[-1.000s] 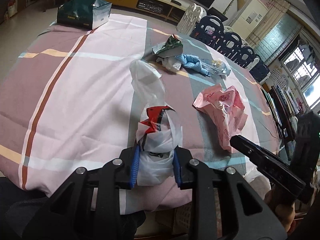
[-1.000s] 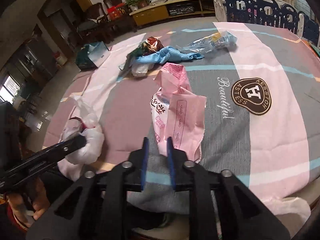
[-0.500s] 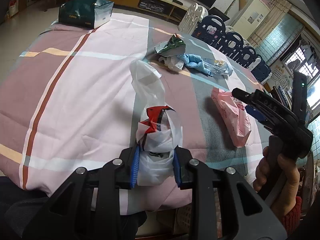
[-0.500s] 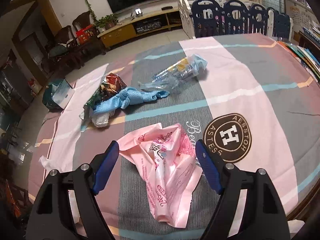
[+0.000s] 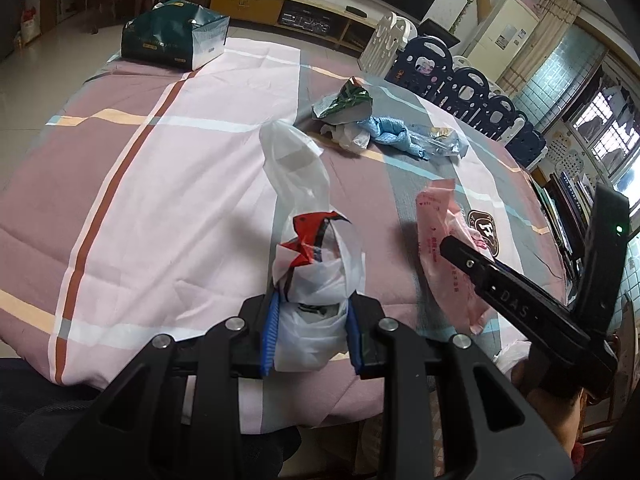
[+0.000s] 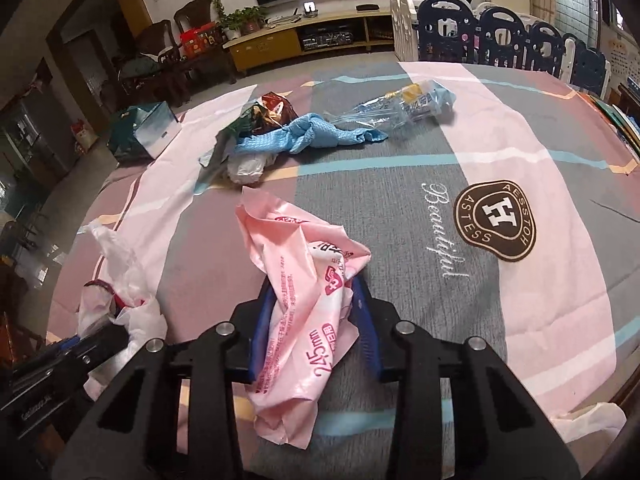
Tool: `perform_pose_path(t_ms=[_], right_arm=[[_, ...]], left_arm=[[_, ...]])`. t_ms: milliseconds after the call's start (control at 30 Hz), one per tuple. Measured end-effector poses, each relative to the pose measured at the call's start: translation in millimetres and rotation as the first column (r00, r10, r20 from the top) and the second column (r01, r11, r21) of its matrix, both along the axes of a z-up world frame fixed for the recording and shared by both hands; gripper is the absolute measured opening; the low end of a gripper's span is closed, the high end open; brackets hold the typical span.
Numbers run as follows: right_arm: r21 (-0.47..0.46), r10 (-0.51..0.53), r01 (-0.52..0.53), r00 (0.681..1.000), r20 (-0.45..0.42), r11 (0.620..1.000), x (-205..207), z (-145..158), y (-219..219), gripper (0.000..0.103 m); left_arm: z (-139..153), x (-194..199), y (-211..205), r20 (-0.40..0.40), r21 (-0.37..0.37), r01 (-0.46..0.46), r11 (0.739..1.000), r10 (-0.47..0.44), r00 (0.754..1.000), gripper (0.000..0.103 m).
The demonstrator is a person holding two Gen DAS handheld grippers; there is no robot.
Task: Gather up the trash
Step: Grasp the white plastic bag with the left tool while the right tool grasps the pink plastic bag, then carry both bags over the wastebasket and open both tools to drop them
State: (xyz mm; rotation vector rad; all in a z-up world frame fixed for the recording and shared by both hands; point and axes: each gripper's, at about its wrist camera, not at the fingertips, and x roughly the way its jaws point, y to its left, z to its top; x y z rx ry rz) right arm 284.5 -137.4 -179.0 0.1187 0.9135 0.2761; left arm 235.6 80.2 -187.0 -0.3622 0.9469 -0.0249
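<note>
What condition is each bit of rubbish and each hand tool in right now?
White plastic bag: partly filled, clamped upright in the left tool.
Pink wrapper: crumpled, between the right tool pads, which have just been closing on it.
Blue cloth: twisted, lying loose.
Clear wrapper: flattened, untouched.
Foil snack bag: crumpled, open.

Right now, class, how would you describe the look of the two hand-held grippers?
Each hand-held gripper, left and right, is matte black with cut-out triangular arms, silver round bolts and ribbed blue fingers. Seen from the side, the right one shows embossed lettering and a small green light on its upright block.
</note>
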Motion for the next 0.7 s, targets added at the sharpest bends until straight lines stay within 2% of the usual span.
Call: perform_pose_path(t_ms=[167, 400, 700], right_arm=[[0.048, -0.039, 0.036, 0.997, 0.063, 0.998, -33, 25, -14, 0.037], [0.089, -0.066, 0.057, 0.992, 0.107, 0.994, -65, 48, -35, 0.037], [0.104, -0.082, 0.071, 0.992, 0.097, 0.992, -79, 48, -45, 0.037]], left_arm=[[4, -1, -3, 0.017, 0.032, 0.008, 0.999, -0.009, 1.000, 0.029], [8, -3, -11, 0.039, 0.073, 0.025, 0.997, -0.028, 0.999, 0.029], [8, -4, -13, 0.042, 0.093, 0.032, 0.995, -0.036, 0.998, 0.029]])
